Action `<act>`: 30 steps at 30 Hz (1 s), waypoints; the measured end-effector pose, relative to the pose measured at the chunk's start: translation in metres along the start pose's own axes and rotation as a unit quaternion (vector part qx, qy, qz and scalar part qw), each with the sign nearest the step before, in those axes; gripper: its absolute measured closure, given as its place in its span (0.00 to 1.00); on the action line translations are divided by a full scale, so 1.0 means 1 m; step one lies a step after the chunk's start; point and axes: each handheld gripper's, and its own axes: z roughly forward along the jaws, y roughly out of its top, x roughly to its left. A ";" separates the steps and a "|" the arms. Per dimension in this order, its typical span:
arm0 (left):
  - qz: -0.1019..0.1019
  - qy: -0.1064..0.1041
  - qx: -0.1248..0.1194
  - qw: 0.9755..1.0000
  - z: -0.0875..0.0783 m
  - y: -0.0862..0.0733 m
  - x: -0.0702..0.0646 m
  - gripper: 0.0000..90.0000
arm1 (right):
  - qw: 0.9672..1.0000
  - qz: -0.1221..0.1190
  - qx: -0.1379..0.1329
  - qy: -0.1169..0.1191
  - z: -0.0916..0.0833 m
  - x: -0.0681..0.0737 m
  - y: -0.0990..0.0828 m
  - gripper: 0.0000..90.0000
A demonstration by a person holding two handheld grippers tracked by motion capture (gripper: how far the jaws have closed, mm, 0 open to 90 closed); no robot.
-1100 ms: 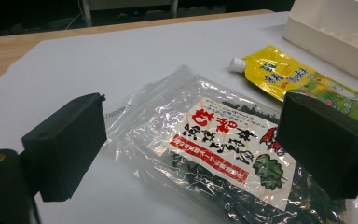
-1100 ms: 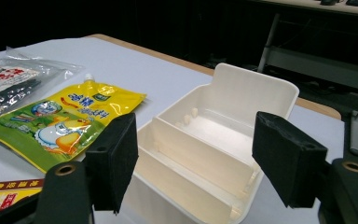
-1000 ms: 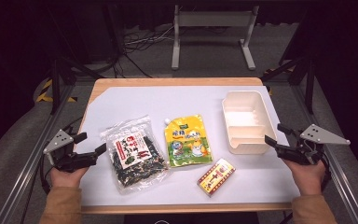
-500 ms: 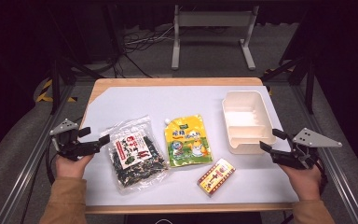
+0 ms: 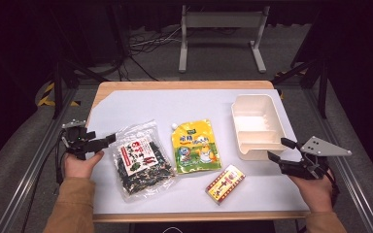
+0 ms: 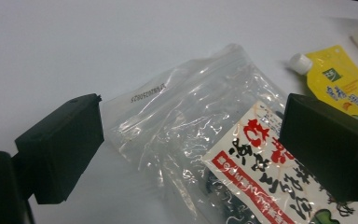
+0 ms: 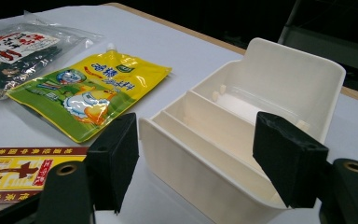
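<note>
Left gripper [image 5: 99, 141] at 9 o'clock on the desk [image 5: 141, 104], fingers [image 6: 60, 147] apart and empty, aimed at the clear top edge of the seaweed bag [image 5: 141, 160]. Bag flat on the desk, just left of centre, its near corner between the open fingers in the left gripper view but not pinched. Right gripper [image 5: 278, 151] at 4 o'clock, fingers [image 7: 286, 158] also apart, straddling the near wall of the white box [image 5: 257, 125] without pressing on it. Box at 2 o'clock, divided, apparently empty apart from a clear film inside.

Likely trouble on the left:
- Thin, slick plastic lying flat: easy to close on air or to nip only one layer, then lose the bag on the lift.
- Fingers driven too low: scraping the desk, shoving the bag toward the yellow pouch [image 5: 195, 146] just beside it at 6 o'clock.
- Grip on one corner alone: heavy dark contents sagging and swinging, bag twisting out.

Likely trouble on the right:
- Light box, pinched on one wall only: tipping toward the hand or sliding off the near desk edge.
- Hard squeeze: thin wall flexing, grip slipping.
- Red and yellow packet [image 5: 226, 183] close by at 5 o'clock: open to a knock from the right gripper on any sweep inward.
</note>
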 end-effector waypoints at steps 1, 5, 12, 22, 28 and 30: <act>-0.004 0.000 0.007 1.000 0.003 0.000 0.001 0.08 | 1.000 0.000 0.001 0.001 0.000 0.000 0.000 0.35; -0.022 0.006 0.036 0.999 0.015 0.000 0.007 0.11 | 1.000 0.002 0.004 0.003 0.000 0.002 -0.002 0.34; -0.036 0.033 0.070 0.996 0.031 -0.002 0.013 0.13 | 1.000 0.005 0.009 0.002 -0.001 0.002 -0.005 0.34; -0.042 0.029 0.091 0.995 0.043 -0.004 0.013 0.16 | 1.000 0.009 0.011 0.002 -0.002 0.001 -0.008 0.33; -0.037 0.038 0.094 0.994 0.046 -0.005 0.013 0.21 | 1.000 0.006 -0.007 -0.009 -0.006 0.001 -0.008 0.35; -0.024 0.049 0.092 0.994 0.046 -0.006 0.010 0.28 | 1.000 0.006 -0.009 -0.010 -0.006 0.001 -0.008 0.35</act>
